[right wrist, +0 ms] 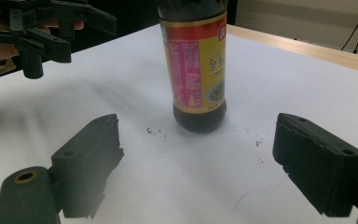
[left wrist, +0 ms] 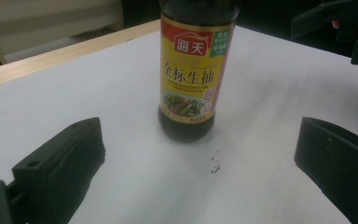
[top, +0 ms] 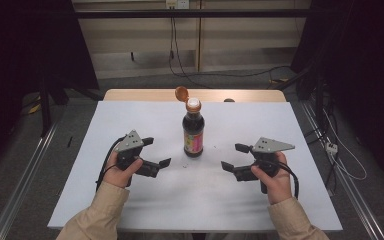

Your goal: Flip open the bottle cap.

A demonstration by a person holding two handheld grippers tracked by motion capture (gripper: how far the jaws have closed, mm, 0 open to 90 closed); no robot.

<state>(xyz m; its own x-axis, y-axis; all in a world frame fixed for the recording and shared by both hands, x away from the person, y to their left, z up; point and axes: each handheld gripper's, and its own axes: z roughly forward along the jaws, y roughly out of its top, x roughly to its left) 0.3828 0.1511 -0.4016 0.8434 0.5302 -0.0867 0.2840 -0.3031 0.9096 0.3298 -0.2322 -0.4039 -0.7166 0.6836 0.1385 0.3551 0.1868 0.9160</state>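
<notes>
A dark soy sauce bottle [top: 193, 131] stands upright near the middle of the white worktop [top: 130, 210], a little toward its far edge, with its orange flip cap [top: 181, 93] hinged open and tipped back to the left above the pale spout. The yellow-and-red label faces the near edge, as the left gripper view makes plain.

The left gripper [top: 156, 151] — held in a person's left hand [top: 120, 170], beige sleeve [top: 97, 216] coming up from the near edge — sits low over the worktop to the left of the bottle, its jaws standing wide apart with nothing between them. The right gripper [top: 232, 156], gripped by the right hand [top: 274, 177], mirrors it on the other side, jaws likewise spread and empty. Both point inward at the bottle's base, near it but not touching.

A few small dark specks [left wrist: 214, 164] mark the white surface just in front of the bottle — seen up close from the left gripper view. A strip of bare wood [top: 140, 94] runs along the worktop's far edge, beyond the white sheet.
</notes>
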